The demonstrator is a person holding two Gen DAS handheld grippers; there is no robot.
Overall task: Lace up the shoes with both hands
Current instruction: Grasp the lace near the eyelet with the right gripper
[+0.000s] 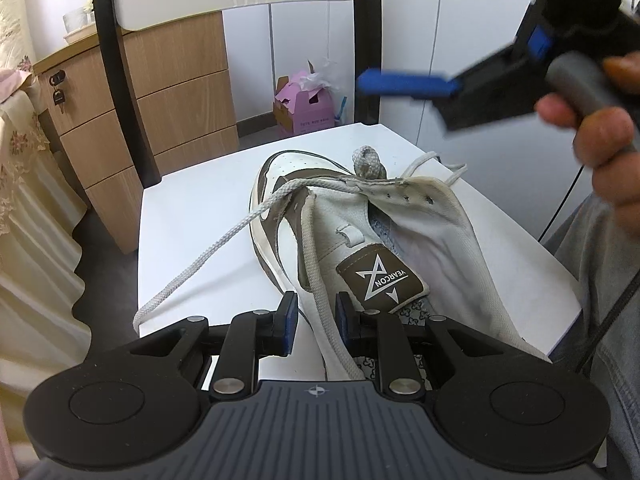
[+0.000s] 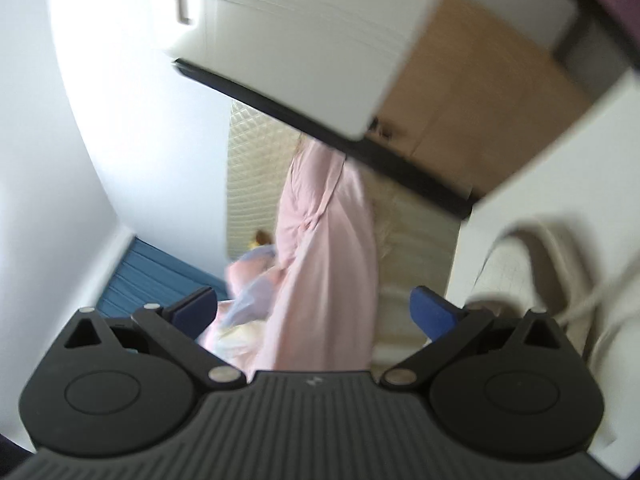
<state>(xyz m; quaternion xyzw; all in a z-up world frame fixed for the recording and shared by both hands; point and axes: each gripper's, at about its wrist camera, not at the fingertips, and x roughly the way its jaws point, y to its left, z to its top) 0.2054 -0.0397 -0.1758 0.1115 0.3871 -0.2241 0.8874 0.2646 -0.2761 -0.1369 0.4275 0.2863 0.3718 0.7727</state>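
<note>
The white-and-brown leather sneaker (image 1: 316, 216) lies on the white chair seat (image 1: 192, 216). The soft, limp woven lace (image 1: 320, 292) runs between the narrowly parted left gripper (image 1: 317, 316); contact cannot be told. The right gripper (image 2: 316, 312) is wide open, empty. The lace is best gripped near its stiff tip.

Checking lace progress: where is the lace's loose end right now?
In the left wrist view, the lace runs from the shoe leftward across the white seat, its end hanging over the seat's near-left edge.
</note>
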